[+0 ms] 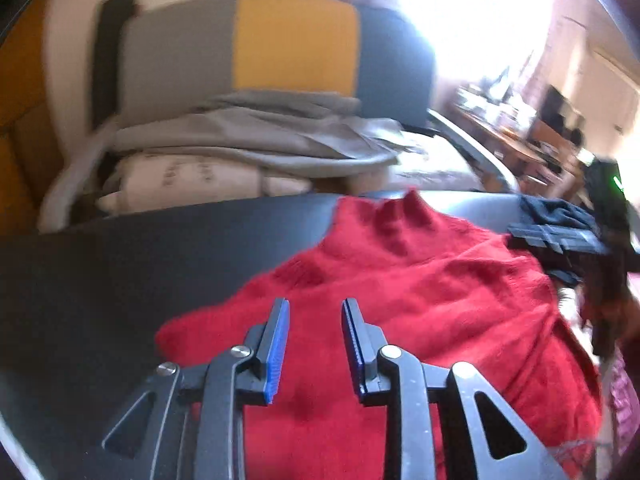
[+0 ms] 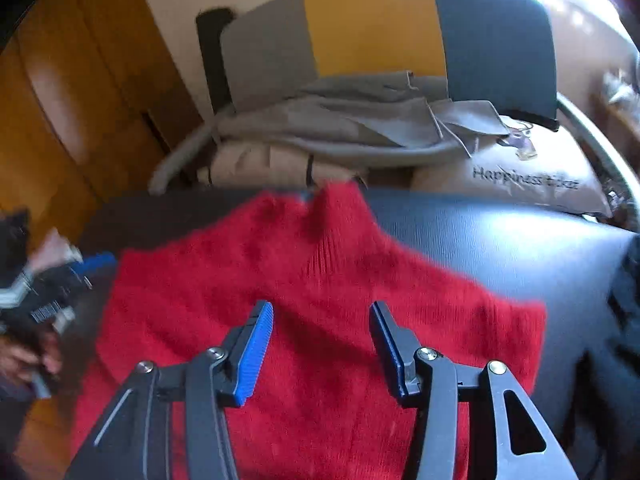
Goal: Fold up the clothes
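A red knitted sweater lies spread on a dark table, its ribbed collar pointing to the far edge. My left gripper is open and empty, hovering over the sweater's near left part. In the right wrist view the same sweater lies on the table. My right gripper is open and empty above the sweater's middle. The right gripper also shows at the right edge of the left wrist view; the left gripper shows at the left edge of the right wrist view.
Behind the table stands a chair with a grey, yellow and dark blue back. Grey folded cloth and pillows are piled on it. A wooden cupboard is at the left. A cluttered wooden desk is at the far right.
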`<state>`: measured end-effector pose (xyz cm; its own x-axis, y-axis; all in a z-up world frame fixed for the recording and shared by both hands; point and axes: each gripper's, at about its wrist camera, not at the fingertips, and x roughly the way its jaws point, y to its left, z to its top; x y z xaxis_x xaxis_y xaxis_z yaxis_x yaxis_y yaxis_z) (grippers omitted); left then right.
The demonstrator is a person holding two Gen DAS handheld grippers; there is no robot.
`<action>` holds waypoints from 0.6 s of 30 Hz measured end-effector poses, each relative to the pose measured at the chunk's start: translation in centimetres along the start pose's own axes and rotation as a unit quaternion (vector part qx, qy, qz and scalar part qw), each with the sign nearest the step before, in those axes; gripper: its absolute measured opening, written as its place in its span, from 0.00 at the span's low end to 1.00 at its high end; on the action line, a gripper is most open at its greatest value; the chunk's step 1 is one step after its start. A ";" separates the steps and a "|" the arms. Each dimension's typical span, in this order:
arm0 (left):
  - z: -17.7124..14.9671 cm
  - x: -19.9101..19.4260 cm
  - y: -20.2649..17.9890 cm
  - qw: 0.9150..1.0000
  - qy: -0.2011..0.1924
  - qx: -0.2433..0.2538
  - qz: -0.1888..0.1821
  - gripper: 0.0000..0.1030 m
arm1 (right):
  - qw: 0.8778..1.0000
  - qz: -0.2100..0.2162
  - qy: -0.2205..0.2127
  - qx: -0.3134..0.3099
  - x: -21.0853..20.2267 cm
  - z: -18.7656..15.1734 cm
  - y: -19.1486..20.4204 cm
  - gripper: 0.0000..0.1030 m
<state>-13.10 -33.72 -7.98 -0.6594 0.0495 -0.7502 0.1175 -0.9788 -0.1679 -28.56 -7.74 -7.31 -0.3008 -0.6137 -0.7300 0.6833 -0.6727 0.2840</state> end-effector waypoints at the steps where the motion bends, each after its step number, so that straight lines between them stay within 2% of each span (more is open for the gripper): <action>1: 1.0 0.8 0.0 1.000 0.005 0.008 -0.010 0.28 | 1.000 0.007 0.004 0.005 0.6 1.4 -0.5 0.50; 4: 3.4 3.5 -0.2 0.999 0.020 0.029 -0.023 0.30 | 1.000 0.008 0.024 0.007 3.0 4.3 -1.6 0.50; 7: 5.1 6.6 0.6 0.996 0.057 0.033 -0.059 0.34 | 0.998 0.020 0.062 0.012 6.4 6.2 -2.6 0.50; 10: 6.3 8.8 0.0 0.991 0.078 0.059 -0.087 0.35 | 0.995 0.030 0.098 0.003 9.3 6.9 -3.4 0.50; 12: 6.8 10.4 -0.4 0.989 0.093 0.075 -0.092 0.37 | 0.993 0.029 0.118 -0.009 10.9 7.1 -3.7 0.50; 16: 7.2 13.4 -1.0 0.983 0.126 0.094 -0.091 0.40 | 0.991 0.041 0.122 -0.030 12.2 7.1 -3.7 0.51; 18: 7.1 14.4 -1.0 0.982 0.137 0.088 -0.097 0.41 | 0.991 0.045 0.122 -0.039 12.4 7.2 -3.6 0.44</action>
<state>-28.00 -33.40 -14.03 -0.4284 0.2659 -0.8636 -0.1370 -0.9638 -0.2288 -39.53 -15.87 -12.91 -0.0734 -0.5454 -0.8350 0.7523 -0.5799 0.3127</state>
